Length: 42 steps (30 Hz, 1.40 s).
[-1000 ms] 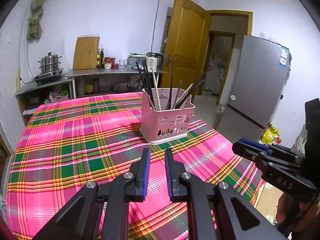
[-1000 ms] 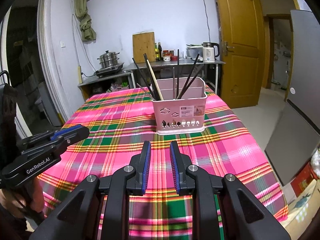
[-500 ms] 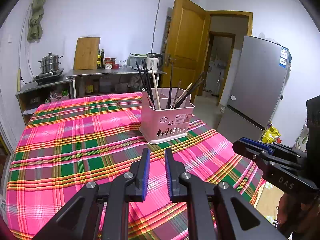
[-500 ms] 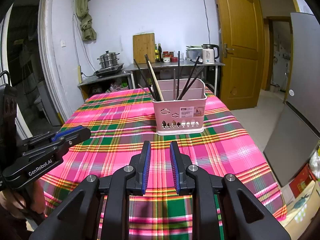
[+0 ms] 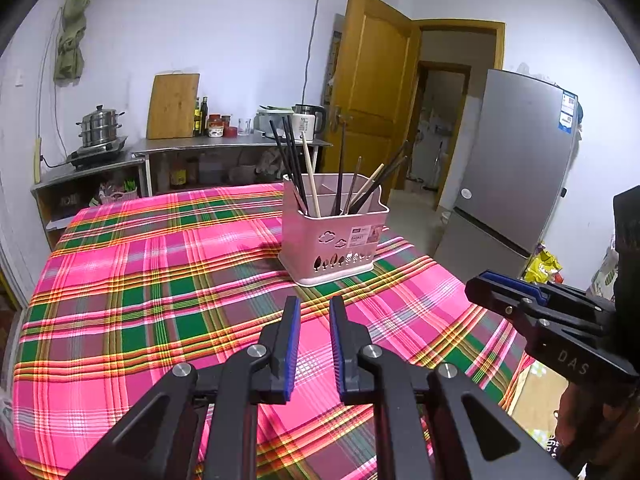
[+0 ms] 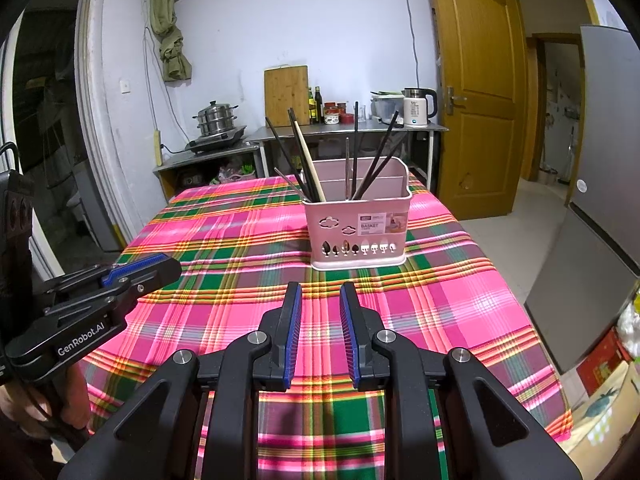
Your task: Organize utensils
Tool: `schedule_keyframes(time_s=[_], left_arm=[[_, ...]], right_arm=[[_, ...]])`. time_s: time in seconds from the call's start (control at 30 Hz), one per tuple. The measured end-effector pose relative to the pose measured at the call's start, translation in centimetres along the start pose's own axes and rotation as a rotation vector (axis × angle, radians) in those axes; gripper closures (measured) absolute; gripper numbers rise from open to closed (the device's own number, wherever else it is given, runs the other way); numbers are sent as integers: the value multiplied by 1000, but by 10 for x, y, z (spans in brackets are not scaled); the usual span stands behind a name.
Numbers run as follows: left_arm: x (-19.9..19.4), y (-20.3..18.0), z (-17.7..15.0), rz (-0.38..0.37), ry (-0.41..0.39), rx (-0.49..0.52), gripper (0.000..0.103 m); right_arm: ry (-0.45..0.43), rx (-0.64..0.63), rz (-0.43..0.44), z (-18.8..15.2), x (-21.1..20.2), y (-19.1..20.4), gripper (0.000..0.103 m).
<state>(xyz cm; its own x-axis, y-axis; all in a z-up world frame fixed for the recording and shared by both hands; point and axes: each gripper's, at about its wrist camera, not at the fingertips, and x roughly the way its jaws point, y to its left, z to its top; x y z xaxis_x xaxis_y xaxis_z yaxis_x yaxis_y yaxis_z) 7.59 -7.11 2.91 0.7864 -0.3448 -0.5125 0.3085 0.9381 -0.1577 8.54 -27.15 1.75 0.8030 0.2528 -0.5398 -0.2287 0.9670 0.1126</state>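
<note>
Pink utensil basket (image 6: 360, 224) stands upright on the tabletop (image 6: 224, 240), on the plaid pink-green cloth, toward the far right part of it. Chopsticks (image 6: 298, 152) stand inside: a dark bunch plus one pale wooden stick lean left in the left compartment, more dark ones lean right in the next section. Which exact slot each sits in is hard to tell. Basket front has cloud cut-outs and a label.

Left claw (image 5: 314, 308): narrow gap between the blue pads, nothing between them, hovering over the cloth on the near side of the basket, well apart from it. Empty.

Right claw (image 6: 320, 296): slightly wider gap, also nothing in it, over the near edge of the tabletop, pointed at the basket. Empty.

Each claw shows in the other's view: left one at the left edge of the right view, right one at the right edge of the left view.

Far side: steel counter (image 6: 344, 130) with kettle (image 6: 418, 106), cutting board (image 6: 286, 94), steamer pot (image 6: 216, 118). Wooden door (image 6: 476, 92) far right, fridge (image 5: 516, 160) on the right.
</note>
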Motion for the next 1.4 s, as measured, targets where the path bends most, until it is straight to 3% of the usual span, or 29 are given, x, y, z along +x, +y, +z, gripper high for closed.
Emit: schedule_keyframes(time_s=[1.4], left_arm=[[-1,3,-2,11,0,3,89]], right_arm=[[5,-1,-8,0,-1,-3,83]])
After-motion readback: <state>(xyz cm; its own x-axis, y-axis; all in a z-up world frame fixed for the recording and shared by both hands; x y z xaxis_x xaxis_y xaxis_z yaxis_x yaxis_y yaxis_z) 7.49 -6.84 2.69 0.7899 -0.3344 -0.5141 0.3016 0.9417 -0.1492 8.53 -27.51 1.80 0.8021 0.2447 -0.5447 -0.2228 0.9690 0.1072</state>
